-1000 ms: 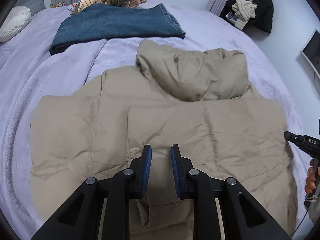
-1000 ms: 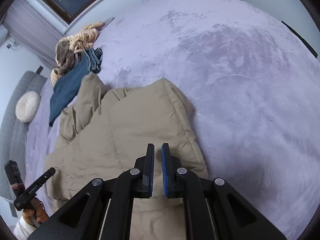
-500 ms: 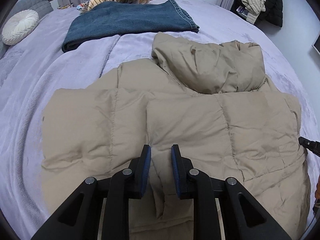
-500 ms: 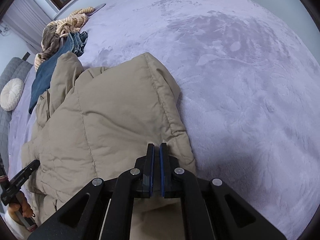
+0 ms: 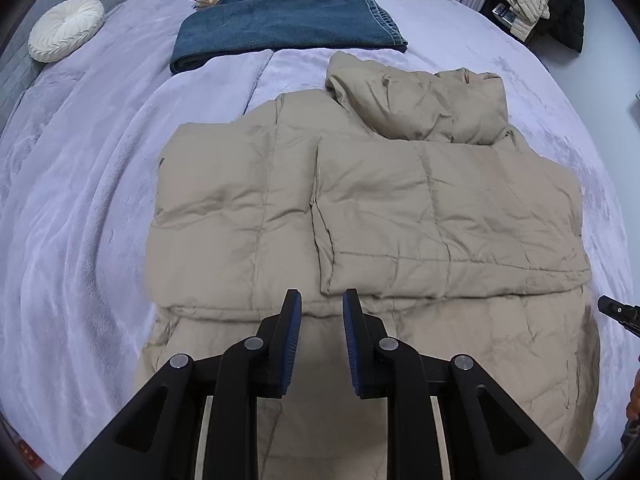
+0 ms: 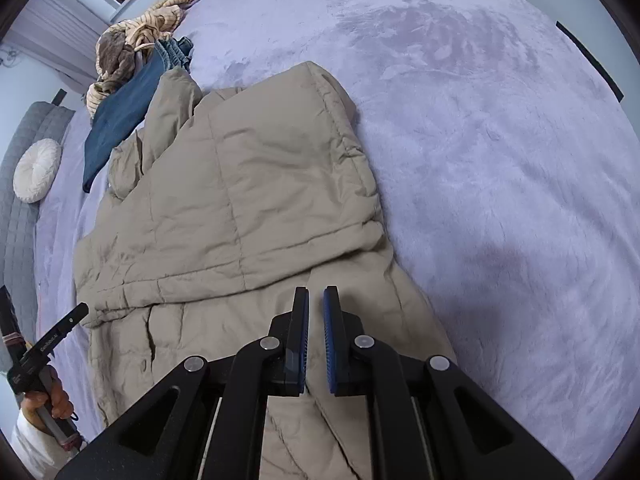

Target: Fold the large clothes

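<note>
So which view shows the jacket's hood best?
The left wrist view: the hood lies fully visible, crumpled above the folded jacket. The right wrist view shows it only edge-on at the far end.

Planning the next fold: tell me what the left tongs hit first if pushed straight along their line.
Most likely the jacket: the left tongs, empty, hang above its lower part. Exact depth is unclear.

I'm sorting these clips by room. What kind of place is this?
Most likely a bedroom: the tan puffer jacket lies on a wide bed with a lilac plush blanket, a round white cushion rests against a padded grey headboard, and folded jeans lie nearby.
</note>
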Demonstrator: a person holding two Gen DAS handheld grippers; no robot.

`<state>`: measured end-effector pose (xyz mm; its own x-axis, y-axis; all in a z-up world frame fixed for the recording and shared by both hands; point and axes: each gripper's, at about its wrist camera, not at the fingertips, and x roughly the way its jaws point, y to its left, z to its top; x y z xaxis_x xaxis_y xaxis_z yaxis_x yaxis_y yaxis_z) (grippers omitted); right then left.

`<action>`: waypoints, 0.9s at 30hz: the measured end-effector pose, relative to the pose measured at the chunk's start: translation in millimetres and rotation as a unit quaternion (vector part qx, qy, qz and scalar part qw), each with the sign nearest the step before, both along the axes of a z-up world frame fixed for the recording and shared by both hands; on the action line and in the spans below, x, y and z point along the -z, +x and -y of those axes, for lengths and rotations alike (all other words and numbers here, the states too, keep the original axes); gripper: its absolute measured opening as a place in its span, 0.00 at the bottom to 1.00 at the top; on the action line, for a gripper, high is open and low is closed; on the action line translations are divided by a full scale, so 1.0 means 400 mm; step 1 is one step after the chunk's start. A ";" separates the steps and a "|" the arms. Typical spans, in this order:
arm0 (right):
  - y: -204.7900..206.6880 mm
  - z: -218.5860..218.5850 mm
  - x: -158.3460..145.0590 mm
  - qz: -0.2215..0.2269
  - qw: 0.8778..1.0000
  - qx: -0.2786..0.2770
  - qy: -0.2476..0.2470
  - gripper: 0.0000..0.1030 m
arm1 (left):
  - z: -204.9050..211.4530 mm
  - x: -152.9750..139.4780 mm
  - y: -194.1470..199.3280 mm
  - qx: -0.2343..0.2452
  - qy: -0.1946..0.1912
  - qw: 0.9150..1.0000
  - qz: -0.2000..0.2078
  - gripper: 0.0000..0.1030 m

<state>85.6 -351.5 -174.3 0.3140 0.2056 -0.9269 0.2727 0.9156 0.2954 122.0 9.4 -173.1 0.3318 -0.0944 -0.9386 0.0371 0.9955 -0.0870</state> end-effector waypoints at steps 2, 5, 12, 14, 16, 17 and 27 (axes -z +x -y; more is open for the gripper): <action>-0.022 -0.001 -0.010 -0.008 1.000 0.000 0.008 0.08 | 0.004 -0.025 -0.033 -0.007 0.004 1.000 0.002 0.71; -0.054 -0.004 -0.029 -0.016 1.000 -0.005 0.012 0.09 | 0.008 -0.066 -0.082 -0.017 -0.001 1.000 0.017 0.87; -0.122 0.004 -0.071 -0.028 0.999 -0.011 0.025 0.15 | 0.041 -0.109 -0.171 -0.020 0.015 1.000 0.001 0.88; -0.139 0.005 -0.086 -0.028 0.999 -0.014 0.027 0.33 | 0.051 -0.120 -0.200 -0.023 0.017 1.000 -0.005 0.99; -0.160 0.007 -0.107 -0.021 0.999 -0.017 0.026 0.61 | 0.060 -0.130 -0.230 -0.027 0.011 0.999 -0.015 1.00; -0.170 0.008 -0.116 -0.016 0.999 -0.018 0.025 0.62 | 0.066 -0.133 -0.245 -0.026 0.011 0.999 -0.021 1.00; -0.246 0.020 -0.180 0.003 0.998 -0.034 0.047 0.80 | 0.089 -0.177 -0.385 -0.065 0.030 0.997 -0.023 1.00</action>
